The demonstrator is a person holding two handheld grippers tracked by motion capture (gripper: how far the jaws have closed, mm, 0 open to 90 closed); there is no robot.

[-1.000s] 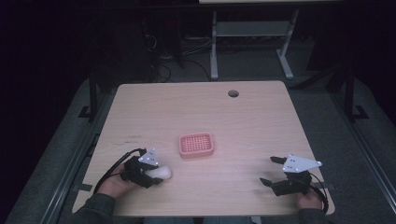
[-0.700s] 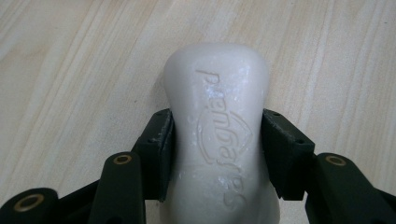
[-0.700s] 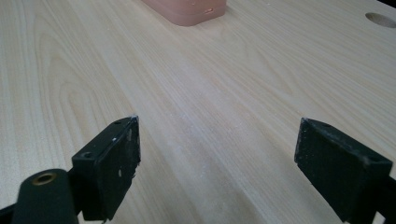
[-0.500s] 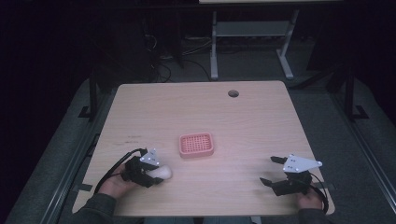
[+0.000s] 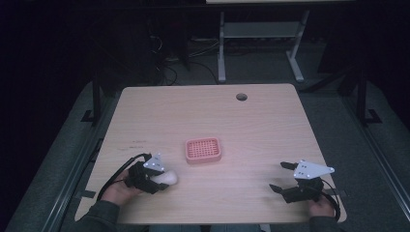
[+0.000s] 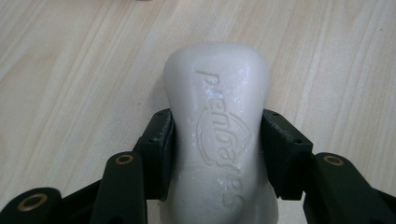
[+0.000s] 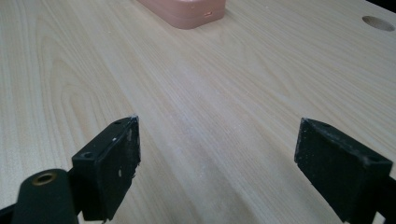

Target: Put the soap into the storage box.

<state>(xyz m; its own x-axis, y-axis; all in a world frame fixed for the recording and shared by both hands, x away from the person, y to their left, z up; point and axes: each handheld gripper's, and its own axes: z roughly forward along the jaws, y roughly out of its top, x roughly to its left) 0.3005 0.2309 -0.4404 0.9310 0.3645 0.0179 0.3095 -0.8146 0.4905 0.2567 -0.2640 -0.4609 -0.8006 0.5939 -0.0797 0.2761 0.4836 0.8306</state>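
Wooden table (image 5: 261,125), left tool (image 5: 162,181) clamping white soap bar (image 6: 219,135), right tool (image 5: 280,176) wide apart

Bare table (image 5: 270,125) between both tongs; only pink soap dish (image 5: 203,150) mid-table obstructs, apparently nothing else.

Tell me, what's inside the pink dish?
Nothing seems to lie in the pink dish: from above its gridded floor looks bare. The white soap is elsewhere, pinched by the left tool. Under the grid can't be seen.

White soap (image 6: 219,140); pink grid-patterned tray (image 5: 203,150); pale woodgrain table (image 5: 270,125).
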